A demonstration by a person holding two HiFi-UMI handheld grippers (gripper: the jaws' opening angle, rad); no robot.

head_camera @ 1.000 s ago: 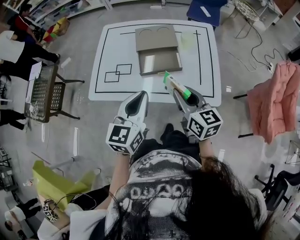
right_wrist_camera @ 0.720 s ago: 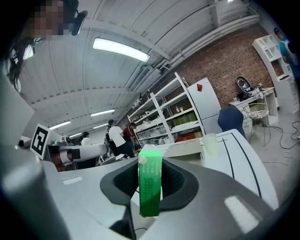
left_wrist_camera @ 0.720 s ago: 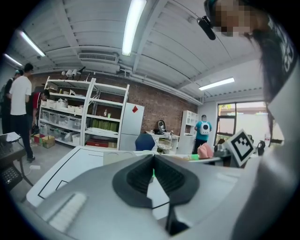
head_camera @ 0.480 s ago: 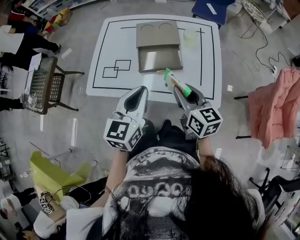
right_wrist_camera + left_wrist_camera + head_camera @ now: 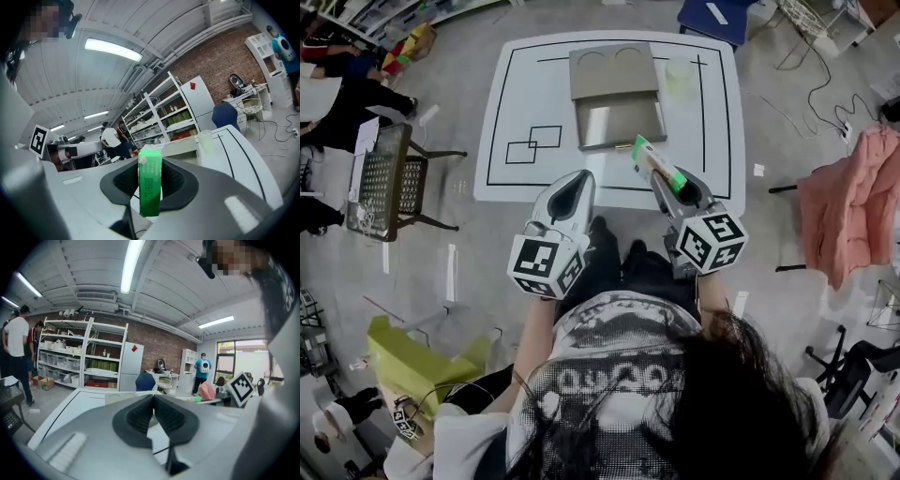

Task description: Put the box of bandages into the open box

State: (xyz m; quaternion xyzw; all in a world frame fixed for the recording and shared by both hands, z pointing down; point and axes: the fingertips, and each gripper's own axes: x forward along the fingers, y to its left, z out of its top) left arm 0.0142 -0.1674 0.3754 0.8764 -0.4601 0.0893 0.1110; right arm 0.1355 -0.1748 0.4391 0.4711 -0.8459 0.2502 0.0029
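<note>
The box of bandages (image 5: 150,197), green and narrow, is pinched upright between the pads of the right gripper (image 5: 150,180), whose jaws are closed on its two broad faces. The pads of the left gripper (image 5: 153,397) are seen pressed together at their tips, with nothing held between them.

In the head view the box of bandages (image 5: 652,161) is carried in the air at the tip of the right gripper (image 5: 664,180), right of centre in the frame, over the near part of the white table (image 5: 534,94). It is not yet over the open box (image 5: 619,117), which lies just above it in the frame, its tray bare and its lid folded back towards the top edge.

The carrying step is judged to be in hand. The next move calls for the bandages to be brought on above the tray, lowered into it, and released by spreading the jaws.

A translucent cup (image 5: 679,75) stands to the upper right of the tray, beside the lid, and should be kept clear of. Two taped squares (image 5: 534,145) are marked left of the tray. The left gripper (image 5: 577,183) is held to the left of the right one, short of the tray. Nothing is seen between the bandages and the tray.
</note>
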